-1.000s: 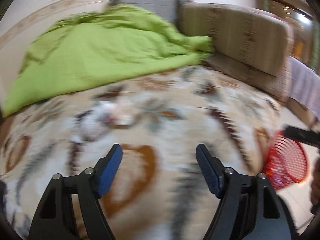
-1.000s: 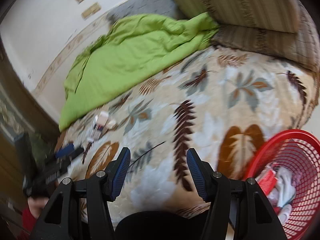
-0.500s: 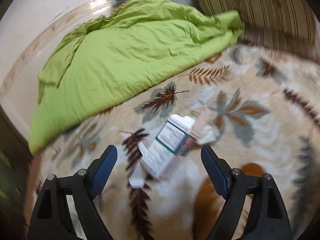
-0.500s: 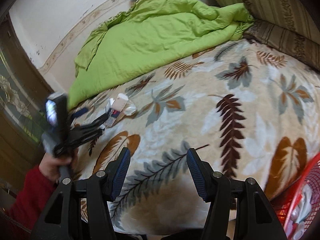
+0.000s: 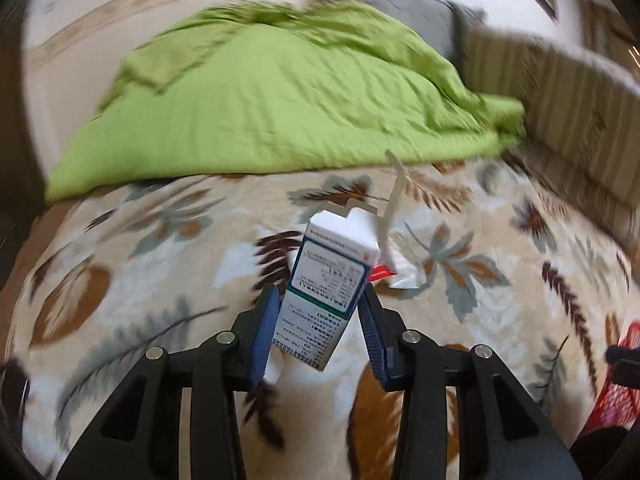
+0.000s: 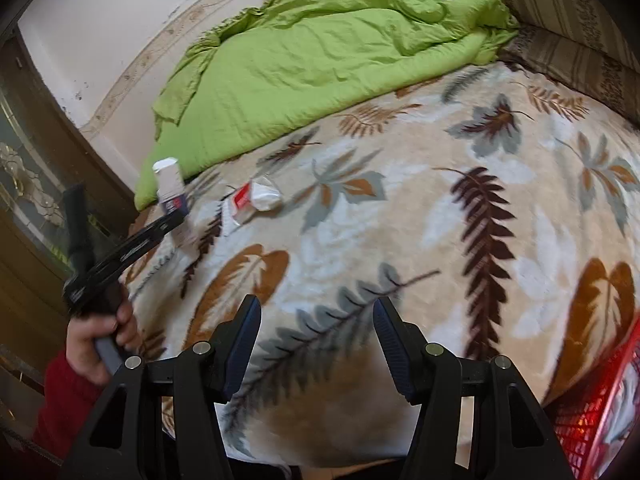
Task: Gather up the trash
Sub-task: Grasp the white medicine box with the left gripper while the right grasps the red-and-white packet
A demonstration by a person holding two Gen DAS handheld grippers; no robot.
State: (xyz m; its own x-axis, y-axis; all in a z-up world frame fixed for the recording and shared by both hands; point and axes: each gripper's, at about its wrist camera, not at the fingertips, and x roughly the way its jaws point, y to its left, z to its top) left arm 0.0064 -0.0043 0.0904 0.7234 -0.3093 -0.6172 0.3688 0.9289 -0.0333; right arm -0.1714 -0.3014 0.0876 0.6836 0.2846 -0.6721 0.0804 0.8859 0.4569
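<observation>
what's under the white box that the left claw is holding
The white box, gripped in the left claw, is lifted above the leaf-patterned blanket. The blanket directly beneath is partly hidden; crumpled wrappers lie nearby.

The left gripper holds a white carton box between its blue pads, and the box stands tilted above the leaf-pattern blanket. Just behind the box, a crumpled white and red wrapper lies on the blanket. A green quilt covers the far side. A red basket shows at the right edge.
</observation>
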